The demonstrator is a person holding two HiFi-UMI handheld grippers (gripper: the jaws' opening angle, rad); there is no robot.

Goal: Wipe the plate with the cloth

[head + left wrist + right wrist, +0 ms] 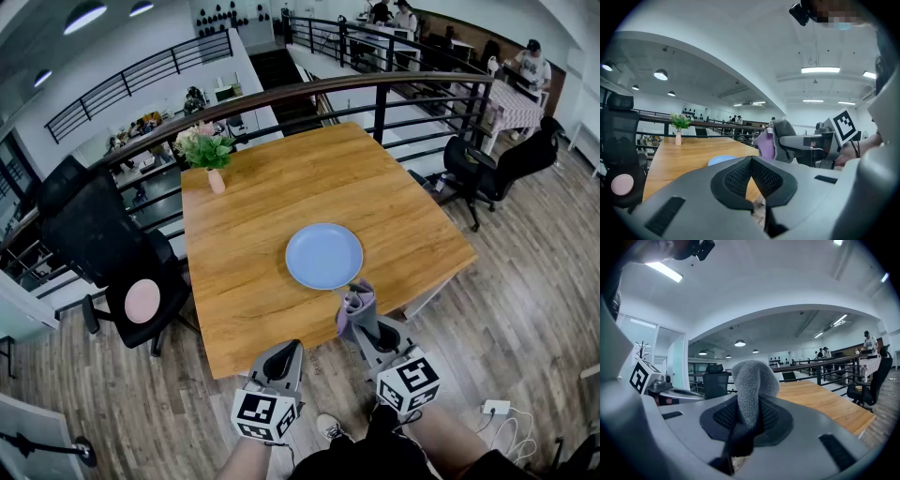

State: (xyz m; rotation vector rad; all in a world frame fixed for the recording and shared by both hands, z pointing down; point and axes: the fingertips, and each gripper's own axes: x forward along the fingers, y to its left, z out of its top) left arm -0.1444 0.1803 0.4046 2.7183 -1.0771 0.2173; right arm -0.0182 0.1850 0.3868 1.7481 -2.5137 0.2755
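**Holding the cloth just short of the plate**

Clamping a grey-and-purple cloth (354, 305) between its jaws, the right gripper (364, 319) hangs over the near edge of the wooden table (262, 197), just beside the blue plate (323, 256). The left gripper (287, 354) (jaws pressed together, nothing between them) waits alongside.

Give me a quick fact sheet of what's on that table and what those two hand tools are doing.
table: wooden, beside a railing
plate: light blue, empty, flat near the person's edge
cloth: grey and purple, raised just short of the plate
right gripper: shut on the cloth
left gripper: shut, holding nothing
vase of flowers: far left corner
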